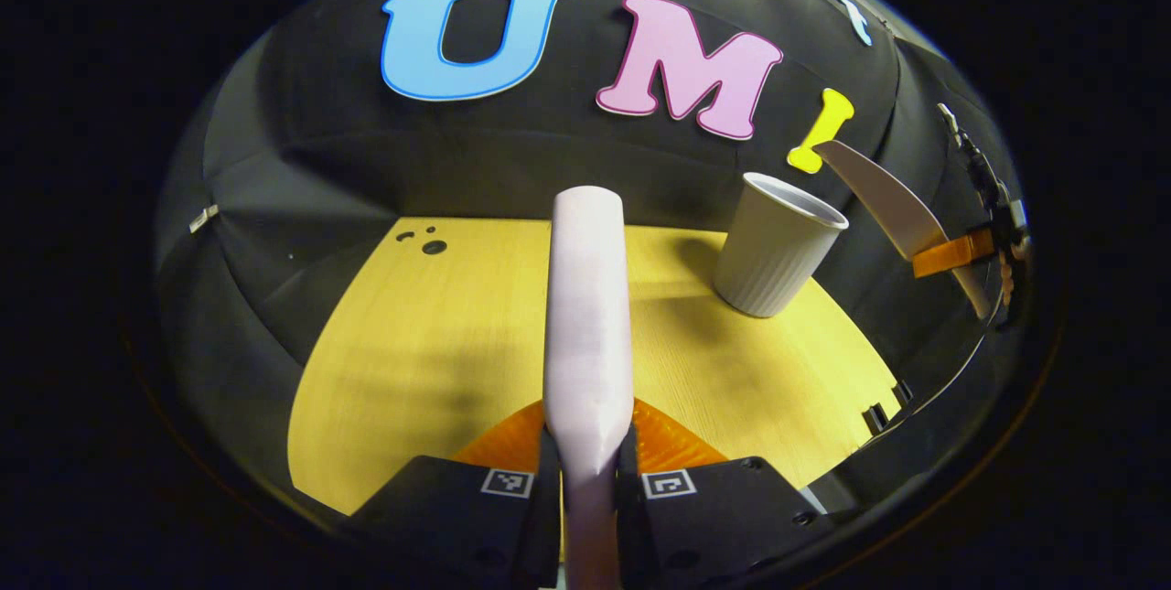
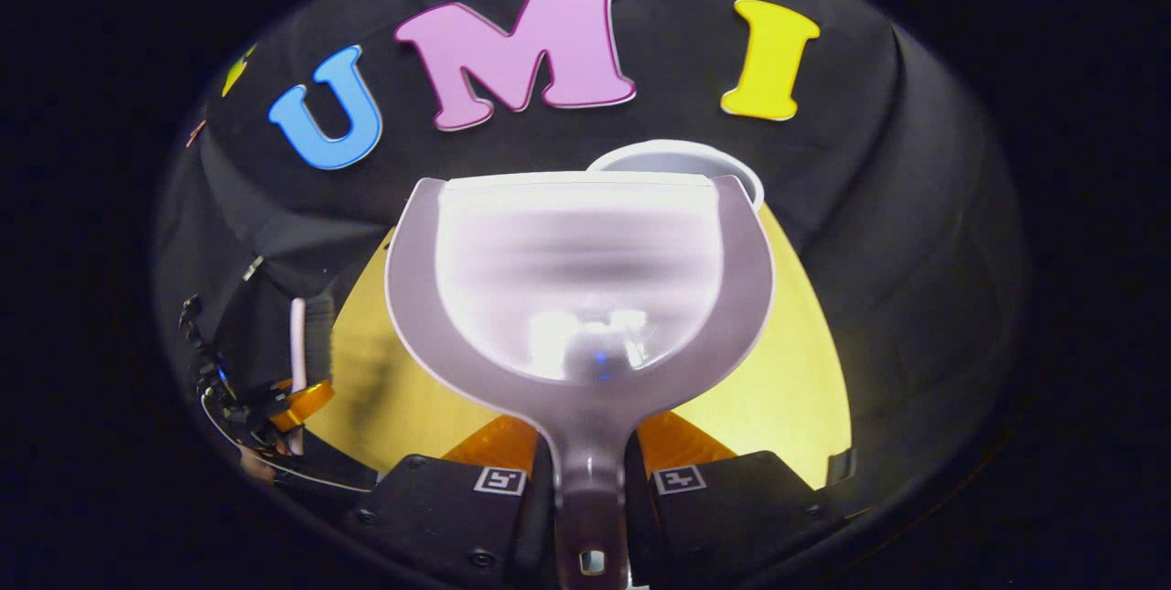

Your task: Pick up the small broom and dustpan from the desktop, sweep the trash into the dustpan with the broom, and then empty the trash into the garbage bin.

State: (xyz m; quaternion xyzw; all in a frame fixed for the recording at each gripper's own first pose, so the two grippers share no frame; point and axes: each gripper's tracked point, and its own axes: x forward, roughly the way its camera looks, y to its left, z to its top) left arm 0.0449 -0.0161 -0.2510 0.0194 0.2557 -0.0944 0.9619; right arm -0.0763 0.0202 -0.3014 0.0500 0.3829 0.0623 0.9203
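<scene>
My left gripper (image 1: 588, 480) pinches the broom (image 1: 586, 316) handle, jutting up frame centre | my right gripper (image 2: 590, 480) clamps the dustpan (image 2: 576, 288) handle, pan filling mid-frame, raised | garbage bin (image 1: 776, 247) stands right of centre on the desktop (image 1: 430, 361), its rim peeking behind the dustpan in the right gripper view.

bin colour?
Pale grey ribbed plastic garbage bin, white inside; clearest in the left gripper view.
</scene>
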